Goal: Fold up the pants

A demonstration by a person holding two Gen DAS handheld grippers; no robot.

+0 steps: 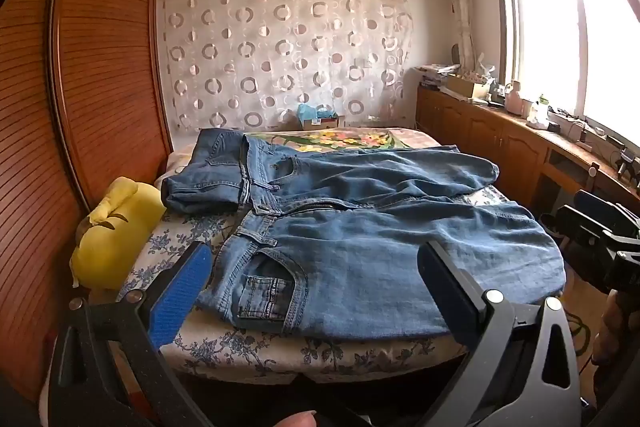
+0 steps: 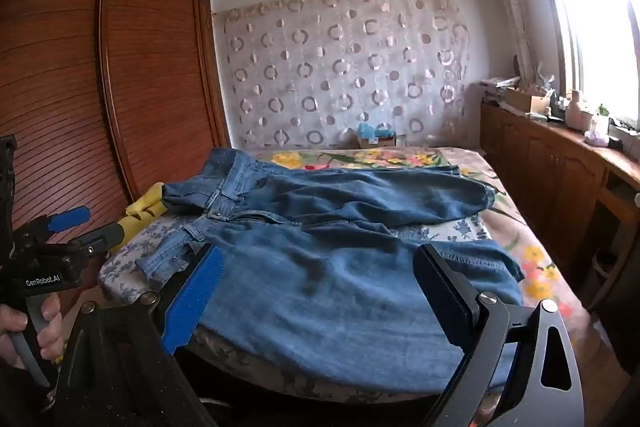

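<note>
Nearest us, our left gripper (image 1: 316,291) and right gripper (image 2: 316,291) hover at the bed's (image 1: 248,351) near edge, both sets of fingers spread wide and holding nothing. The jeans (image 1: 360,235) lie unfolded across the floral bedspread, long axis running left to right, waistband (image 1: 250,203) toward the wardrobe (image 1: 108,59) and legs toward the window side. We judge the denim heavy, limp and grippy, best pinched at the waistband and hem; a second, darker denim piece (image 1: 208,175) touches the far end of the waistband.
</note>
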